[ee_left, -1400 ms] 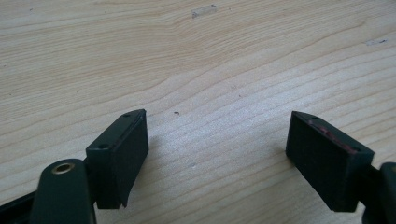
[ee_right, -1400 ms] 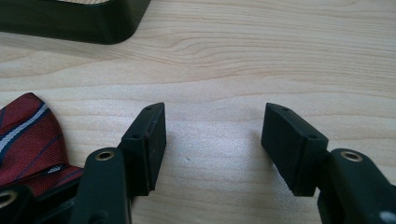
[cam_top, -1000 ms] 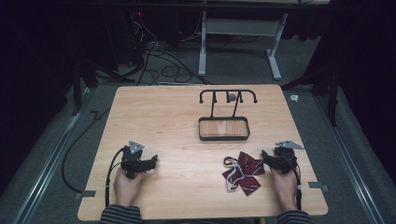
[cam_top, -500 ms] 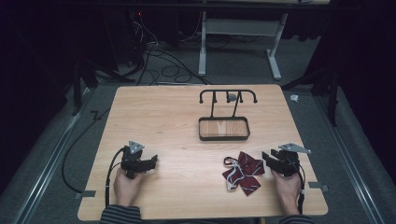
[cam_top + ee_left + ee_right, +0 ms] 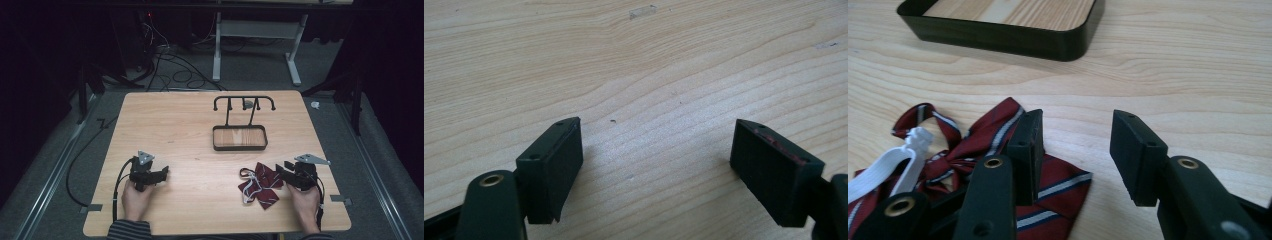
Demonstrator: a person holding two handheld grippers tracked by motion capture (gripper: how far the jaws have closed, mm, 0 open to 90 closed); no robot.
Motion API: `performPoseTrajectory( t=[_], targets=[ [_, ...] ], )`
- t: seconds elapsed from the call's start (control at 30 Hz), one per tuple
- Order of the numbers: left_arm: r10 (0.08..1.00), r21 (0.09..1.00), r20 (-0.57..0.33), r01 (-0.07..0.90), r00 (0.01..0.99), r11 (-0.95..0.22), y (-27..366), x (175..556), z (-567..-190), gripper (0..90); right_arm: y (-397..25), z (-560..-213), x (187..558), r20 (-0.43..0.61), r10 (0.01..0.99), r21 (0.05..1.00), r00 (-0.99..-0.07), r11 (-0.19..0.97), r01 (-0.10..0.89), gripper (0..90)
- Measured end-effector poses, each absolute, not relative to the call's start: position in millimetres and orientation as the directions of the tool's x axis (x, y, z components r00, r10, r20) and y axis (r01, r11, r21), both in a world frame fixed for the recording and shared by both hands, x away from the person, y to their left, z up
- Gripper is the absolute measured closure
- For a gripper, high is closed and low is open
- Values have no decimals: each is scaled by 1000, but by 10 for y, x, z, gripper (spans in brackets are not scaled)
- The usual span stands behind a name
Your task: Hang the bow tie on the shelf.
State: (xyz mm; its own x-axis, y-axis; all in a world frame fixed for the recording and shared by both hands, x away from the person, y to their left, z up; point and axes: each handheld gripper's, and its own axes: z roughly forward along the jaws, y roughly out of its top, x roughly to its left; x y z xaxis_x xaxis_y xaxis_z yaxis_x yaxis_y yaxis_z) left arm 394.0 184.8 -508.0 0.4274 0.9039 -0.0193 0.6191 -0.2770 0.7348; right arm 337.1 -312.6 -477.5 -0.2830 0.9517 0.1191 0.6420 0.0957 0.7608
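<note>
A dark red bow tie (image 5: 260,185) with pale stripes and a white strap (image 5: 888,165) lies flat on the wooden table (image 5: 190,130), near the front right. My right gripper (image 5: 279,170) is open just to its right, held low. In the right gripper view its left jaw hangs over the edge of the bow tie (image 5: 973,145), and nothing is between the jaws of the right gripper (image 5: 1075,145). My left gripper (image 5: 163,173) rests near the front left. The left gripper (image 5: 656,160) is wide open over bare wood.
A black tray (image 5: 240,146) with a wooden floor stands mid-table, and a black hook rack (image 5: 244,102) rises behind it. The tray's wall (image 5: 1003,37) is a short way beyond the bow tie. Cables and a desk frame (image 5: 255,45) lie on the floor behind.
My right gripper has shifted slightly to the right and toward the front edge. The bow tie and the left gripper stay where they were.
</note>
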Motion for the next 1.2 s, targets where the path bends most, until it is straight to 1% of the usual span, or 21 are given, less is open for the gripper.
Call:
performPoseTrajectory(
  t=[0.63,1.2],
  targets=[
    [904,734,-18,620,428,-279,1849,3939,-5079,216,-2849,-4660,3409,140,900,767,-413,166,620,607],
    [904,734,-18,620,428,-279,1849,3939,-5079,216,-2490,-4610,3552,107,844,749,-526,280,601,634]
  ],
)
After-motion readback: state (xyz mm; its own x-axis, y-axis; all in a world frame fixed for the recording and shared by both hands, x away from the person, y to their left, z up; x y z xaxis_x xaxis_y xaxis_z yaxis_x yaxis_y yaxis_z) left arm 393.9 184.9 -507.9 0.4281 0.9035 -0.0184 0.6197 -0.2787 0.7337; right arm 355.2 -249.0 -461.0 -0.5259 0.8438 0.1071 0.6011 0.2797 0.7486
